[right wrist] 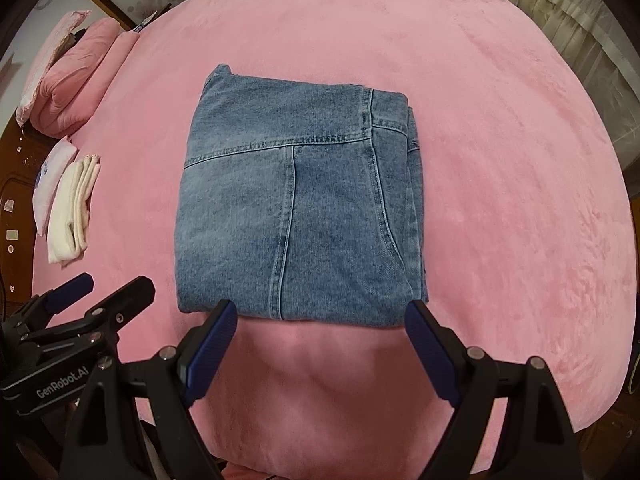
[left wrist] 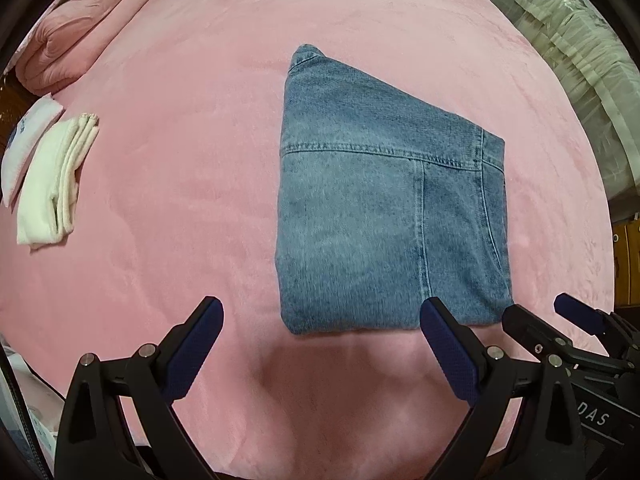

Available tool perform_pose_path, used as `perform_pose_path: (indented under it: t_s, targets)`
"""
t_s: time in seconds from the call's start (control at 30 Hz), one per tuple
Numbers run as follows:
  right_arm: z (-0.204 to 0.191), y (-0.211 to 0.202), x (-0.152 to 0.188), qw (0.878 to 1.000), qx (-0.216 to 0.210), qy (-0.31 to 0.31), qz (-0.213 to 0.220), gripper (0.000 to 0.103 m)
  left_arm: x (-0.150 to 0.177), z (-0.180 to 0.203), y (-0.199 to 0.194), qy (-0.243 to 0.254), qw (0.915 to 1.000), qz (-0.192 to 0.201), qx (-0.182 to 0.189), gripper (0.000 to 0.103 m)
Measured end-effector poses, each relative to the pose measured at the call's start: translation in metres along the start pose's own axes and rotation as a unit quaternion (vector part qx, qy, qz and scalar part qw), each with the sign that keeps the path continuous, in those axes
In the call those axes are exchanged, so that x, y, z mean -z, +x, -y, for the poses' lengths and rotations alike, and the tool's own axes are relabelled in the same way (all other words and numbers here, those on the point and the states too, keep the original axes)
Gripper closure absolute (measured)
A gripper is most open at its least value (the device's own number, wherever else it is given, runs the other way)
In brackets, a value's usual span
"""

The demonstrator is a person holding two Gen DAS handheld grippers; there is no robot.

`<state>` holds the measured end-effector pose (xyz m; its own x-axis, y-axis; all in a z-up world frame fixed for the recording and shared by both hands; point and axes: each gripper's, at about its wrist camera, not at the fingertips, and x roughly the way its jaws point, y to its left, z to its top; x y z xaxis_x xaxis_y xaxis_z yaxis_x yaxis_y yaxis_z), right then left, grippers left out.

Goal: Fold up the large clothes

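**A:** Where did the denim garment (right wrist: 300, 216) lie?

**B:** Folded into a squarish bundle on the pink blanket (right wrist: 500, 160), flat, its seams facing up. Layers showed along its right edge.

**A:** And the 2 claws?

**B:** The left gripper (left wrist: 320, 320) was spread wide and held nothing; its right finger (left wrist: 448, 344) overlapped the bundle's near edge in the left wrist view, though I couldn't tell whether it touched. The right gripper (right wrist: 320, 322) was also wide apart and empty, its tips at the near edge.

**A:** Anything else?

**B:** A folded white cloth (left wrist: 52, 184) sat well apart, near a rolled pink quilt (left wrist: 76, 28).
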<state>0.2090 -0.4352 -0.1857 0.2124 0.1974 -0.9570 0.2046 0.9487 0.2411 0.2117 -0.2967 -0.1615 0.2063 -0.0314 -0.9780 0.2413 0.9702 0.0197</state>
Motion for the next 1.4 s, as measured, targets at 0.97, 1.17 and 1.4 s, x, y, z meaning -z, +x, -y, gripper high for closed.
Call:
perform_pose_path:
  t_s: [0.97, 1.17, 1.4]
  targets:
    - [0.106, 0.117, -0.038, 0.984, -0.067, 0.159, -0.036, 0.017, -0.046, -0.041, 0.132, -0.041, 0.9923, -0.074, 0.090, 0.005]
    - [0.132, 0.141, -0.052, 0.967, -0.192, 0.165, -0.004, 0.017, -0.067, -0.050, 0.155, -0.046, 0.9892, -0.056, 0.127, 0.005]
    - [0.123, 0.153, -0.069, 0.960, -0.253, 0.117, -0.003, 0.025, -0.077, -0.045, 0.183, -0.086, 0.9795, -0.085, 0.162, 0.006]
